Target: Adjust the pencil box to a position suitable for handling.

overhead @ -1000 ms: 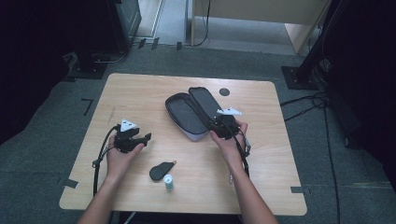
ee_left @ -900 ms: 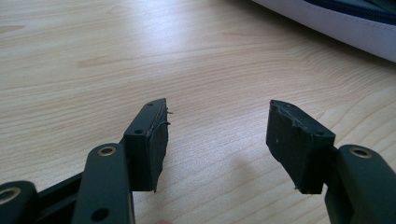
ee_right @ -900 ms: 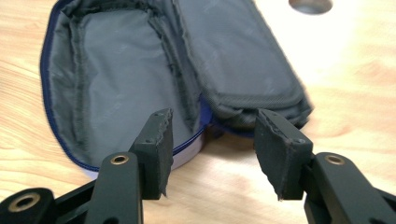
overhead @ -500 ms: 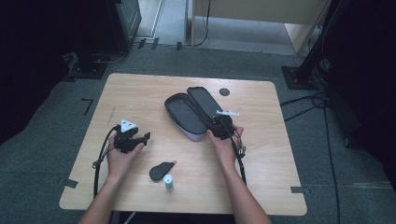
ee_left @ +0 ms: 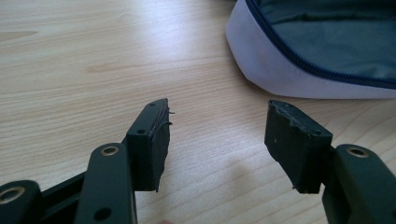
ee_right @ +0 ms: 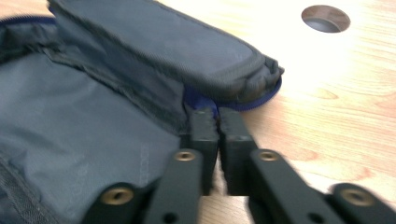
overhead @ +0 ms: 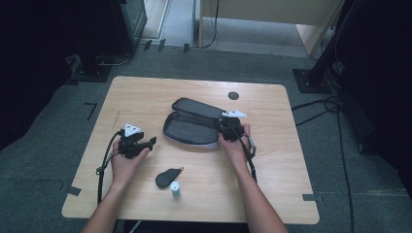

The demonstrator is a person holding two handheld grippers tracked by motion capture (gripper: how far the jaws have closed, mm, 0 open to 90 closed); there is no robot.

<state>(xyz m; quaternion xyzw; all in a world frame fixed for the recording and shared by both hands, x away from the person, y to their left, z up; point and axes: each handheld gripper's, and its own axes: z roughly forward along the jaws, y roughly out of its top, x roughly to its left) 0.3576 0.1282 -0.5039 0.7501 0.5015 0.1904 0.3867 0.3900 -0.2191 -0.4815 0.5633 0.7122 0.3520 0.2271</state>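
Your right gripper [overhead: 228, 127] sits at the right end of the open pouch [overhead: 190, 127], which lies in the middle of the desk [overhead: 145, 94] with its lid flap folded back on the far side. Its jaws have just been closing and in the right gripper view they stand almost together, pinching the pouch's edge [ee_right: 201, 100] at the corner where the blue zip runs round under the lid. Your left gripper [overhead: 138, 144] rests on the desk to the left of the pouch, apart from it; its jaws stand about half open over bare wood, with nothing between them. Nearer you, between your forearms, lie a small black case [overhead: 168, 177] and, just beside it, a little white bottle [overhead: 175, 189]
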